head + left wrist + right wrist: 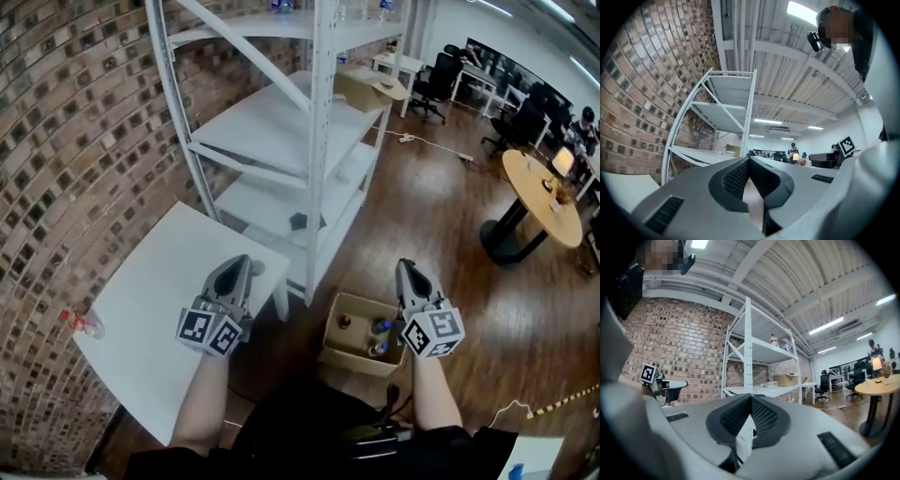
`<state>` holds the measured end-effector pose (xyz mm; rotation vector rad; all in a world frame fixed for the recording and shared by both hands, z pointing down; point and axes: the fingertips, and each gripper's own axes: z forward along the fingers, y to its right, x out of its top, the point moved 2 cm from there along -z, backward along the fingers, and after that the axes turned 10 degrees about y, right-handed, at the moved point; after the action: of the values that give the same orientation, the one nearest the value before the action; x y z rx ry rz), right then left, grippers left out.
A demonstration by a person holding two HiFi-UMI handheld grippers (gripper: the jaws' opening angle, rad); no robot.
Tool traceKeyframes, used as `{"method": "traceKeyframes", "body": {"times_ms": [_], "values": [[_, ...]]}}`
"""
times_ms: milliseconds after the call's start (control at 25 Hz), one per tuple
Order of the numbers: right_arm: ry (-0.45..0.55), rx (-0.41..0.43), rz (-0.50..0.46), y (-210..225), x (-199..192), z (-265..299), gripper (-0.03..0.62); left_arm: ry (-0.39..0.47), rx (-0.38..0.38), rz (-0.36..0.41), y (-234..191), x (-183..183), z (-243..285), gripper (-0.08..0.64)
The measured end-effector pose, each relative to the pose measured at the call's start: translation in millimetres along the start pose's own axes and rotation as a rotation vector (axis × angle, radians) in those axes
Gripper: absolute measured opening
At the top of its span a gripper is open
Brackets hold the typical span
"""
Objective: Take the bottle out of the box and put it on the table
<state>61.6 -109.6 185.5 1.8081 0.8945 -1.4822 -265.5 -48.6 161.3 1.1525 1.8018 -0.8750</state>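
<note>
One bottle (82, 324) lies on the white table (159, 319), well left of the left gripper (246, 264), whose jaws are pressed together and empty. Three bottles (380, 327) stand in the one box (361, 363) just beside the right gripper (405, 268), whose jaws are likewise closed on nothing.

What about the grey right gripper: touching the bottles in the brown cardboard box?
Apart. The right gripper view shows the right gripper with jaws shut in open air, aimed at the white shelving; the bottles lie in the box below.
</note>
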Motion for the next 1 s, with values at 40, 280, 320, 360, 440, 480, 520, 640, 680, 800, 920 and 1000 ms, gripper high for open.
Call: {"method": "traceKeyframes", "body": {"times_ms": [40,280,320,360,440,480,520,640,680,800,920,1000], "values": [[-0.005,-0.027,-0.006,2,0,-13,0.003,-0.002,-0.018,-0.016,4,-3,1,0.0],[-0.031,-0.216,-0.02,17,3,-110,0.003,-0.038,-0.164,-0.119,51,-34,9,0.0],[-0.037,-0.247,-0.021,18,2,-127,0.003,-0.049,-0.189,-0.135,60,-41,11,0.0],[-0.043,-0.273,-0.022,19,0,-141,0.003,-0.059,-0.21,-0.148,69,-47,12,0.0],[-0.057,-0.315,-0.02,21,-4,-161,0.003,-0.079,-0.246,-0.167,84,-56,15,0.0],[-0.062,-0.335,-0.018,22,-6,-169,0.003,-0.089,-0.263,-0.175,92,-60,16,0.0],[-0.067,-0.353,-0.015,24,-8,-177,0.003,-0.1,-0.28,-0.181,100,-64,17,0.0],[-0.073,-0.393,-0.01,29,-11,-194,0.003,-0.126,-0.325,-0.188,121,-74,21,0.0],[-0.075,-0.4,-0.012,31,-11,-197,0.003,-0.13,-0.335,-0.189,127,-77,24,0.0],[-0.083,-0.4,-0.024,40,-12,-198,0.003,-0.137,-0.361,-0.193,142,-84,34,0.0],[-0.09,-0.387,-0.021,55,-16,-193,0.003,-0.148,-0.377,-0.191,156,-94,44,0.0],[-0.094,-0.371,-0.014,69,-19,-185,0.003,-0.156,-0.374,-0.183,163,-102,54,0.0]]}}
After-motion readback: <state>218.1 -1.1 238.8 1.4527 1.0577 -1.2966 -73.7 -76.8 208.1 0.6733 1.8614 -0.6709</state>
